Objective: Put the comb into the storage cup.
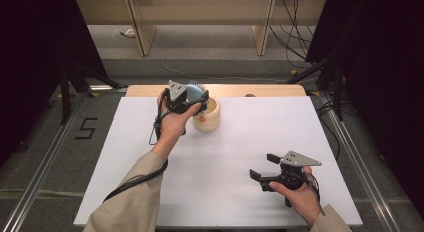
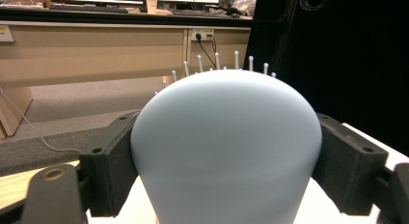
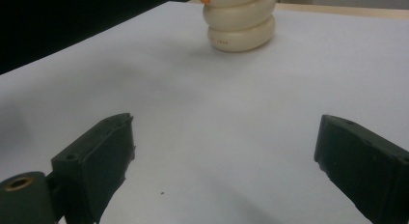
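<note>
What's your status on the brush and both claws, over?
Left claw shut on blue brush, over the ribbed cream pot. Right claw open, empty, above the white table. Nothing in the way.

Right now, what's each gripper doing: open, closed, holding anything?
Left gripper: shut on the pale blue brush, held over the cream ribbed container.
Right gripper: open, nothing between its jaws, above the white table.

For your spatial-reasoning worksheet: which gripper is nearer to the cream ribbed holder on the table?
Left. The left gripper holds a blue brush right at the cream ribbed holder; the right gripper hovers far off, near the table's front edge.
</note>
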A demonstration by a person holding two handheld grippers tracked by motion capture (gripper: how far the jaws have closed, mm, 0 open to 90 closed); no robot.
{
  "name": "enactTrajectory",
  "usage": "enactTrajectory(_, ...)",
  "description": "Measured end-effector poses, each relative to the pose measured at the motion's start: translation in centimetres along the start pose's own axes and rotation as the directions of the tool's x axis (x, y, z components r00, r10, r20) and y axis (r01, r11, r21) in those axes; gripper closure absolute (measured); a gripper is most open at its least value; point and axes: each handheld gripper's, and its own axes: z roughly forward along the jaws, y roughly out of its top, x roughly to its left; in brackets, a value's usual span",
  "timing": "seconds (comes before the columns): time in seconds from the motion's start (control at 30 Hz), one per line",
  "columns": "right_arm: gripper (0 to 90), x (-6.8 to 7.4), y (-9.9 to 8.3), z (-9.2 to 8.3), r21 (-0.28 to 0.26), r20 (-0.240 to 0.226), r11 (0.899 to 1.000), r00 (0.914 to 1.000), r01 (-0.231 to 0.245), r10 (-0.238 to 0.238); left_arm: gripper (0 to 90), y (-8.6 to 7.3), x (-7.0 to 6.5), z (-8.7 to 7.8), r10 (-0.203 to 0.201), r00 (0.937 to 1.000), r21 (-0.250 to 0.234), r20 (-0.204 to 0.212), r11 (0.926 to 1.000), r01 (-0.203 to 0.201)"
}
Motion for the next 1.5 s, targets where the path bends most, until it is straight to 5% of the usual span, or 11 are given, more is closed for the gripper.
enactTrajectory(0.8, 7.8, 0.0, 0.0, 0.1, 0.002, 0.002, 1.000, 1.0000, -0.002, 0.002, 6.5, -0.1, 0.8, -0.3, 0.014, 0.9997, 0.075, 0.018, 0.9971, -0.015)
enactTrajectory(1.5, 7.7, 0.0, 0.0, 0.1, 0.002, 0.004, 1.000, 1.0000, -0.003, 0.003, 0.0, 0.0, 0.4, -1.6, 0.034, 0.9982, 0.090, 0.050, 0.9952, -0.038)
